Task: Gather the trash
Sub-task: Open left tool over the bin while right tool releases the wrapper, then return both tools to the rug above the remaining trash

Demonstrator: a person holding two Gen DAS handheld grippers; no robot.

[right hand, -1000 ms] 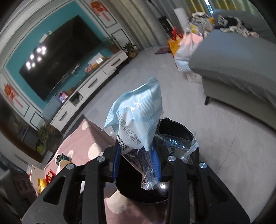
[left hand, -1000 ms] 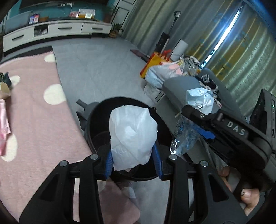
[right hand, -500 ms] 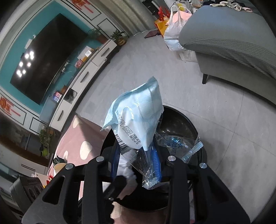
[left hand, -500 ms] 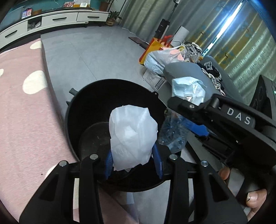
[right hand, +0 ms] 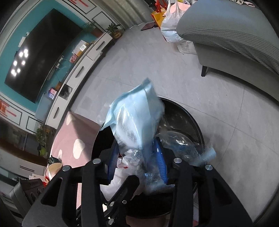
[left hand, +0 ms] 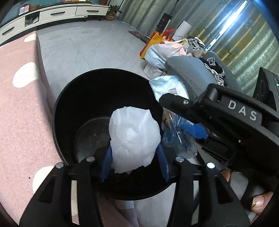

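Two hand-held grippers hang over one black round trash bin, which stands on the grey tiled floor at the edge of a pink rug with white dots.

Left gripper, lower centre of the left wrist view: its jaws are opening. A crumpled white paper sits between the blue pads above the bin's mouth. The left pad appears to have drawn slightly clear of the paper; contact on the right pad cannot be told for certain.

Right gripper, lower centre of the right wrist view: its jaws are also opening. A light blue plastic wrapper with a printed barcode stands between the pads, tilted and motion-blurred, its lower end among clear crumpled plastic film that spills to the right over the bin's rim. A gap shows between the wrapper and the left pad. In the left wrist view this gripper enters from the right of the frame, marked "DAS", with the person's fingers on its handle at the lower right.

Bin interior: dark, bottom visible in the left wrist view.

Surroundings: a grey sofa at upper right, filled plastic bags beside it, a white TV cabinet across the top, a wall-mounted television at upper left of the right wrist view.
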